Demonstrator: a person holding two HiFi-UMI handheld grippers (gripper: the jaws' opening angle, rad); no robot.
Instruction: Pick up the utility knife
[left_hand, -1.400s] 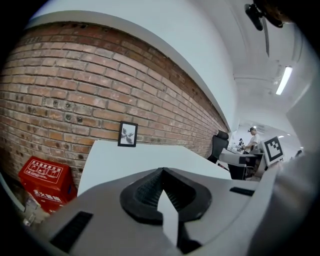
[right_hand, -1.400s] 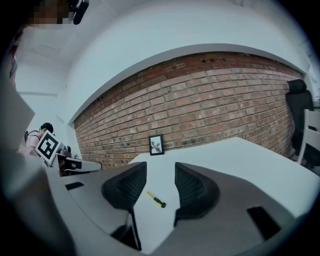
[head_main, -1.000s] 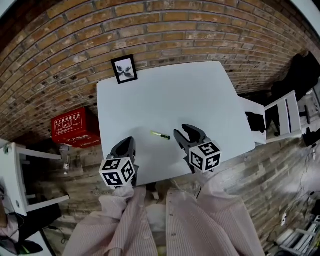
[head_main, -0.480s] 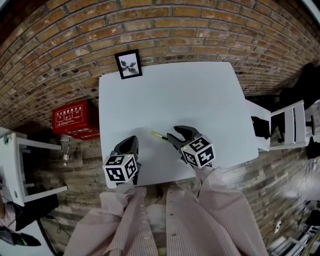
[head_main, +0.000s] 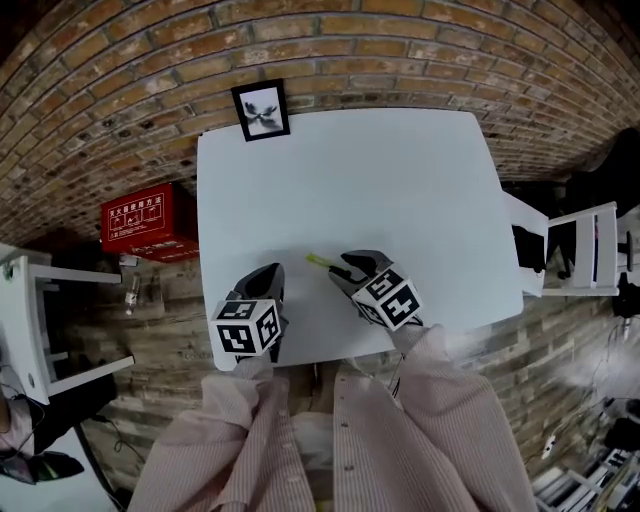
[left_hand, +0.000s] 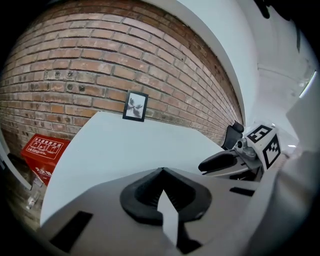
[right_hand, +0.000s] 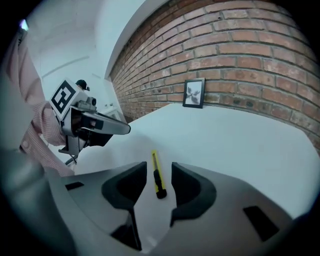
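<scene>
The utility knife (head_main: 320, 262) is slim, yellow with a black end, and lies flat on the white table (head_main: 400, 190) near its front edge. In the right gripper view the knife (right_hand: 157, 178) lies lengthwise in the gap between the jaws, black end nearest the camera, touching neither. My right gripper (head_main: 343, 270) is open around that end, low over the table. My left gripper (head_main: 268, 283) rests to the left of the knife with its jaws together and nothing in them. The left gripper view shows no knife, only the right gripper (left_hand: 225, 161).
A small framed picture (head_main: 262, 110) leans against the brick wall at the table's back left corner. A red box (head_main: 148, 230) sits on the floor left of the table. White chairs (head_main: 585, 245) stand to the right, a white shelf (head_main: 30, 330) to the left.
My right gripper has moved left and forward until its open jaws straddle the knife's black end. The left gripper has stayed in place. The knife has not moved.
</scene>
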